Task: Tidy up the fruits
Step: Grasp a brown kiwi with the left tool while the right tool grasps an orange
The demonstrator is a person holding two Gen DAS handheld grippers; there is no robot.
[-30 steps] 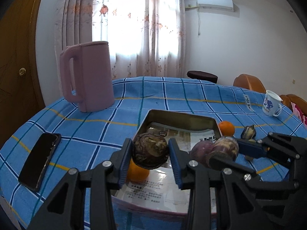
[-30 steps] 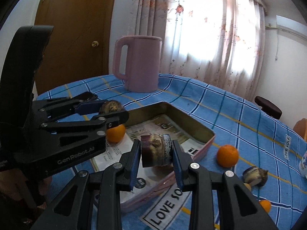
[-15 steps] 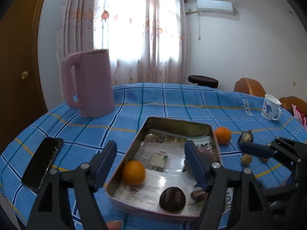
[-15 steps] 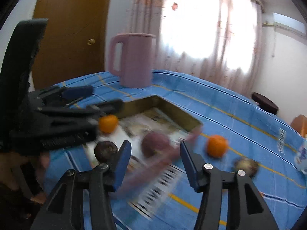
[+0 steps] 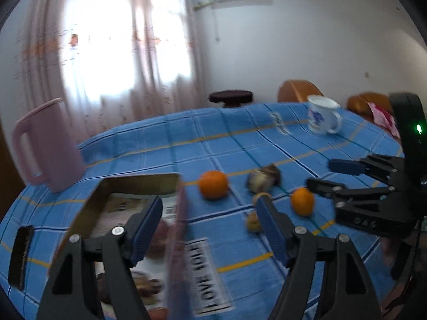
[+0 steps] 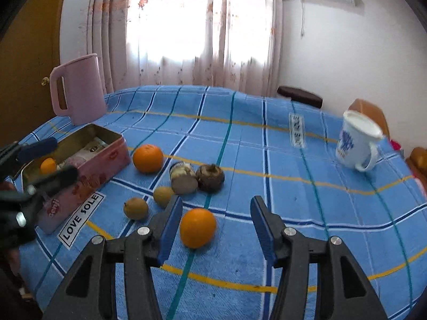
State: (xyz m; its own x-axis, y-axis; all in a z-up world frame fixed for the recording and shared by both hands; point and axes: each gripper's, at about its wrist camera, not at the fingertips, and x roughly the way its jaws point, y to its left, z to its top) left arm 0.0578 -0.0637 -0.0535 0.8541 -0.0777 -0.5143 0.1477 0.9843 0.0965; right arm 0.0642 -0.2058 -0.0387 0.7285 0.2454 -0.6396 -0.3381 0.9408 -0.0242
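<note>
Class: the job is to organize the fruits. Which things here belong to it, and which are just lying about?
Belong: tin box; two oranges on the cloth; two small yellow fruits; dark round fruits.
Lying about: pink jug; white mug; phone.

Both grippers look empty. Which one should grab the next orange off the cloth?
Probably the right. The right gripper is open with the near orange just ahead between its fingers. The left gripper, also open, sits by the tin, farther from loose fruit.

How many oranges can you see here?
3: one orange inside the pink tin, one on the cloth just beside it, one between the right claw's open jaws. Others may be hidden.
</note>
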